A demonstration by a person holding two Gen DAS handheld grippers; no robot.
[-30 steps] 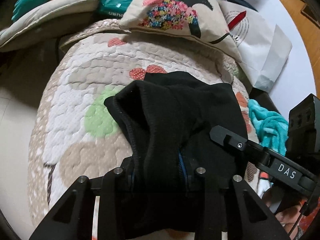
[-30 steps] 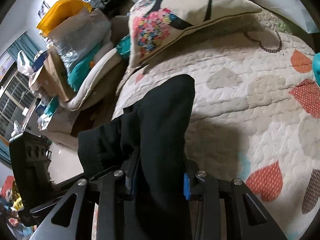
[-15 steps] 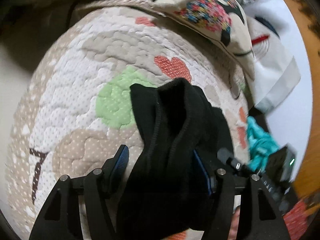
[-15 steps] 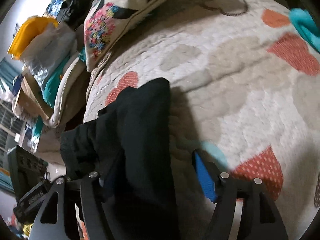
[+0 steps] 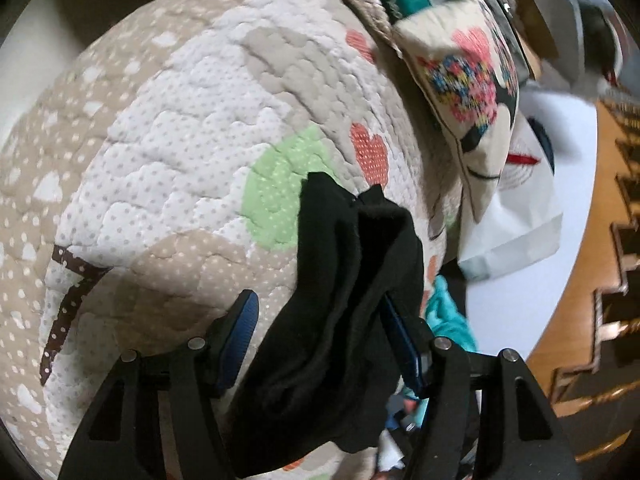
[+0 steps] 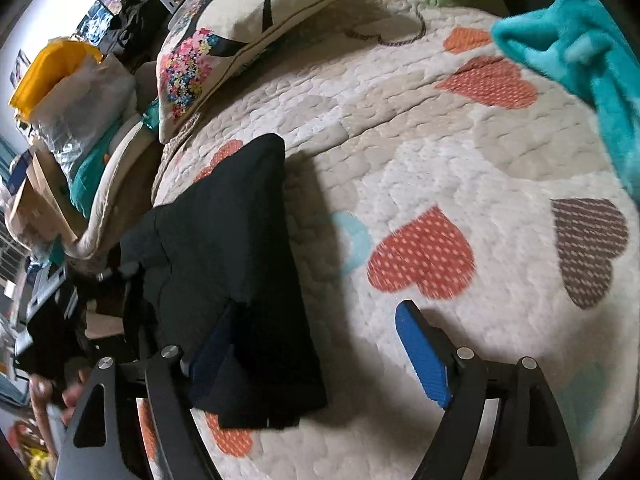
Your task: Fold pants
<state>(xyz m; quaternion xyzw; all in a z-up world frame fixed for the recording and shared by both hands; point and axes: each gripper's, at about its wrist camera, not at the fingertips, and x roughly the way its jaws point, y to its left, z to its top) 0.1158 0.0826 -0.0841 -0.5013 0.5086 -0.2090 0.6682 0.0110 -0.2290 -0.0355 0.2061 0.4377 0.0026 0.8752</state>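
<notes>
The black pants point(image 5: 352, 280) are bunched on the heart-patterned quilt point(image 5: 180, 140). My left gripper point(image 5: 318, 300) stands open around them. The cloth leans on its right pad, and its left pad point(image 5: 240, 332) is bare and clear of it. In the right wrist view the pants point(image 6: 224, 240) lie in a folded strip on the quilt point(image 6: 440, 140). My right gripper point(image 6: 316, 312) has its jaws opening. The cloth drapes over its left finger, and its right pad point(image 6: 420, 356) stands far off over bare quilt.
A flower-print pillow point(image 5: 468, 68) point(image 6: 248, 28) lies at the far edge of the quilt. A teal cloth point(image 6: 580, 48) sits at the right, a white paper bag point(image 5: 516, 220) beyond it. Bags and boxes with a yellow one point(image 6: 52, 68) crowd the left. A hand point(image 6: 44, 392) shows lower left.
Both grippers were shut on the black pants a second ago and have spread their jaws. The pants have sunk onto the quilt, and both cameras have come lower.
</notes>
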